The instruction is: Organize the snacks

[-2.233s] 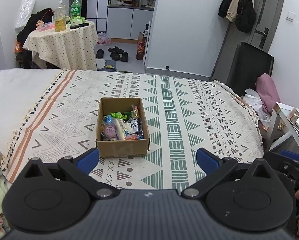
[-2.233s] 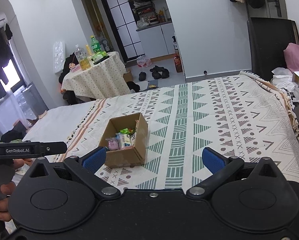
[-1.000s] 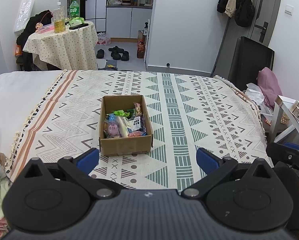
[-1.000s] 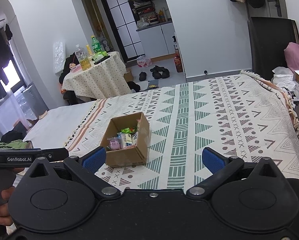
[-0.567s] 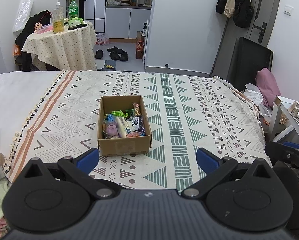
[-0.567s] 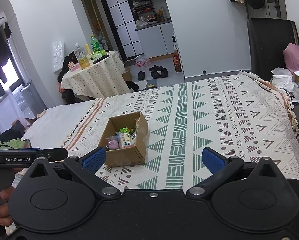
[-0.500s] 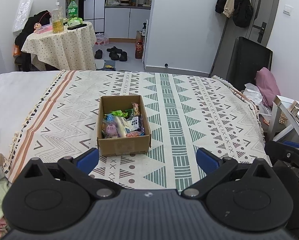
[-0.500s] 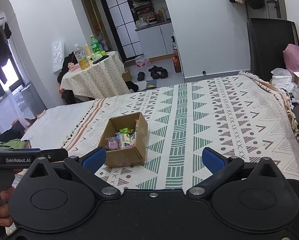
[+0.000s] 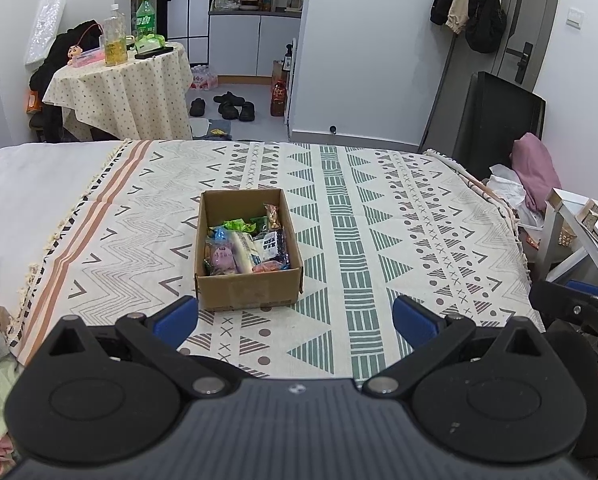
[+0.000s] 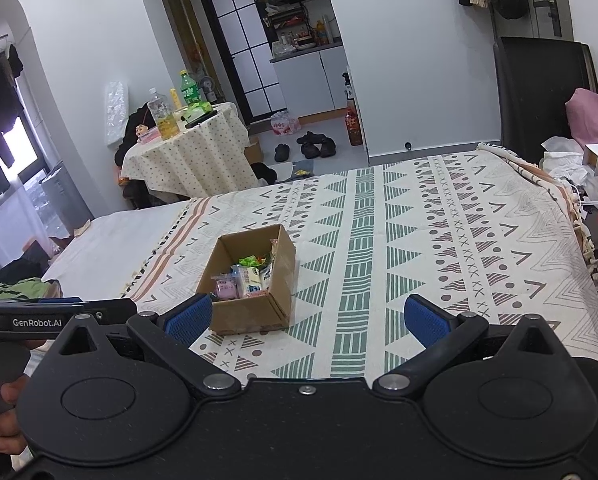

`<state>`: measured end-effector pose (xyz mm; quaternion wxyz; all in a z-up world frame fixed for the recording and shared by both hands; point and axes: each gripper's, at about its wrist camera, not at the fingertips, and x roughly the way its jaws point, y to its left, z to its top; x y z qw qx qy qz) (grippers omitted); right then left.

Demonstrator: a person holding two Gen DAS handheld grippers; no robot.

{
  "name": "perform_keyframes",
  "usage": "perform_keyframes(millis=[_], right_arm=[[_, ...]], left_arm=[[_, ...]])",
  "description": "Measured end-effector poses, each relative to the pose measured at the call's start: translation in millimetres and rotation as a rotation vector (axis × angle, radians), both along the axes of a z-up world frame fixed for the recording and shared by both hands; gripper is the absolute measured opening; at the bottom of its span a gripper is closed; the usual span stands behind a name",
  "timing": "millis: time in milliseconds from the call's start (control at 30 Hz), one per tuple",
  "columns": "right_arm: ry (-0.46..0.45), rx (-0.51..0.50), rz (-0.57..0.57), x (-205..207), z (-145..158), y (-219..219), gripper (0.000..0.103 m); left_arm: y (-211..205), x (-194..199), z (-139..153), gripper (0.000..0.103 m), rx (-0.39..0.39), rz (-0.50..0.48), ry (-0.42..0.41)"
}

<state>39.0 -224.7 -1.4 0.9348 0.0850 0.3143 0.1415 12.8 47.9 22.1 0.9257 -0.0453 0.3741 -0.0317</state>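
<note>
**Snack box on bed: both grippers wide, nothing held**

Item 1. Cardboard box (image 9: pixel 248 254), open-topped, standing square on the patterned blanket (image 9: pixel 379 216) that covers the bed. It sits left of the blanket's middle, near the orange stripes.

Item 2. Snacks (image 9: pixel 245 248), all inside the box and bunched toward its near end; the far end shows bare cardboard floor. Visible among them: a pink packet (image 9: pixel 222 259), a pale long packet (image 9: pixel 246 251), a dark packet (image 9: pixel 274 245), a green wrapper (image 9: pixel 237 224) and a small upright wrapper (image 9: pixel 272 216) against the right wall. No snack shows on the blanket.

Item 3. Left hand-held gripper (image 9: pixel 295 316), fingers spread wide, empty, held back at the near edge of the bed and facing the box.

Item 4. Right hand-held gripper (image 10: pixel 307 316), likewise wide and empty, viewing the box from its right side.

Note on stage. The scene fits either snacks already gathered into the box or a box awaiting sorting; the views do not settle which.

Handling note. The packets are soft, overlapping and crinkly, so any grasp would likely go best from above on one free edge, with the other gripper steadying the light box, which may slide on the fabric.
</note>
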Motion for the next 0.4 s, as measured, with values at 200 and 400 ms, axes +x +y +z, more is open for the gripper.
perform_keyframes(millis=[200, 400], right_arm=[[0.006, 0.001, -0.005, 1.1, -2.7, -1.3, 0.103], [0.007, 0.001, -0.003, 1.4, -4.3, -1.4, 0.103]], left_arm=[[-1.5, -0.5, -1.9, 0.103, 0.006, -0.007, -0.002], [-4.1, -0.2, -2.8, 0.103, 0.01, -0.012, -0.001]])
